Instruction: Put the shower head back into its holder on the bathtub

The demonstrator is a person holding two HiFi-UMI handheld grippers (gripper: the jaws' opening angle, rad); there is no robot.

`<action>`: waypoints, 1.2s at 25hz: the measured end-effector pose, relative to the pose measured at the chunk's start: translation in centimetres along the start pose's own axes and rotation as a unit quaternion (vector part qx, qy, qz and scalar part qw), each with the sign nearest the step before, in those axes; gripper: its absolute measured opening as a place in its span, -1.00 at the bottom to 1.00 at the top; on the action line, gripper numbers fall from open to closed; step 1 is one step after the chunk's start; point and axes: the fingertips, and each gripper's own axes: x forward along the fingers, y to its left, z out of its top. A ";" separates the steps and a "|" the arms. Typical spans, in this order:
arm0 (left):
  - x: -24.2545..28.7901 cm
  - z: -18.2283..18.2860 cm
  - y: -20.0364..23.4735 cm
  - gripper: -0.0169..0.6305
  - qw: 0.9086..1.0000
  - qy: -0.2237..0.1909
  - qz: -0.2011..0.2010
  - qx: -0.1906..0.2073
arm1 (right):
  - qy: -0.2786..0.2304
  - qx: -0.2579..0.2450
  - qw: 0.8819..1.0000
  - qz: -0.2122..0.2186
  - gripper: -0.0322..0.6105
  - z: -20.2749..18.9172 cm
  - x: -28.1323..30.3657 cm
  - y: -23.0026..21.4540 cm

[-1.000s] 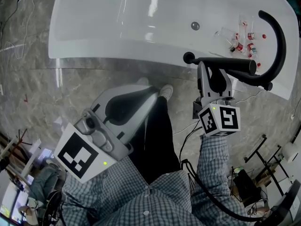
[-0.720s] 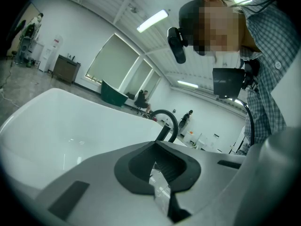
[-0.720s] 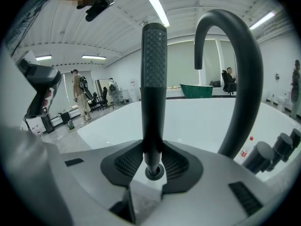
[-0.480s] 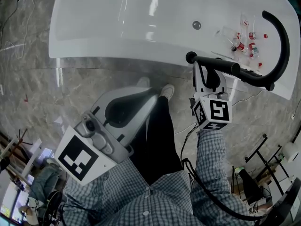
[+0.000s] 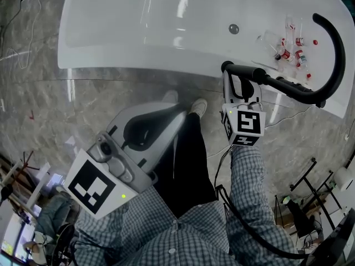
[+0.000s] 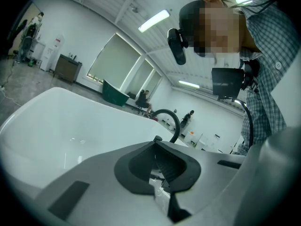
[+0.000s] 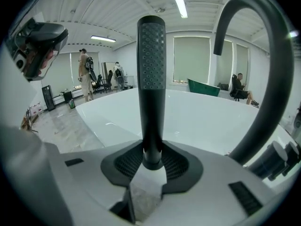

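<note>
The black stick-shaped shower head (image 5: pixel 252 74) lies across the near rim of the white bathtub (image 5: pixel 138 32), with my right gripper (image 5: pixel 236 85) shut on its handle. In the right gripper view the shower head (image 7: pixel 151 79) rises straight up out of my right gripper (image 7: pixel 151 163), its perforated face toward the camera. The black arched faucet (image 5: pixel 337 49) curves over the tub's right end; the faucet (image 7: pixel 268 69) also shows beside the handle. I cannot make out the holder itself. My left gripper (image 5: pixel 178 114) hangs low over the floor, shut and holding nothing.
Several small bottles (image 5: pixel 291 46) lie on the tub deck near the faucet. The drain (image 5: pixel 233 29) sits in the basin. My legs and shoes (image 5: pixel 197 107) stand on the marble floor (image 5: pixel 33 110) just before the tub. Black cables (image 5: pixel 244 226) trail behind my right arm.
My right gripper has moved toward the tub and a little left, carrying the shower head with it. The left gripper has stayed put.
</note>
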 end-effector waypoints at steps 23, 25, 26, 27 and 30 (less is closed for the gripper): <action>0.3 1.5 -1.8 -0.92 0.999 0.012 -0.026 0.018 | 0.019 0.071 0.997 -0.007 -0.52 -1.0 -3.6 0.2; 0.5 2.3 -2.6 -0.92 0.999 0.010 -0.031 0.028 | 0.012 0.079 0.997 -0.011 -0.52 -0.2 -5.0 -0.3; 0.6 2.9 -3.0 -0.92 0.999 0.008 -0.034 0.032 | 0.008 0.080 0.997 -0.010 -0.52 0.4 -5.7 -0.5; 0.7 3.5 -3.4 -0.92 0.999 0.005 -0.037 0.036 | 0.003 0.079 0.997 -0.009 -0.52 1.1 -6.5 -0.7; 0.7 5.4 -4.7 -0.92 0.998 -0.002 -0.046 0.051 | -0.016 0.081 0.997 -0.004 -0.58 3.7 -8.9 -1.2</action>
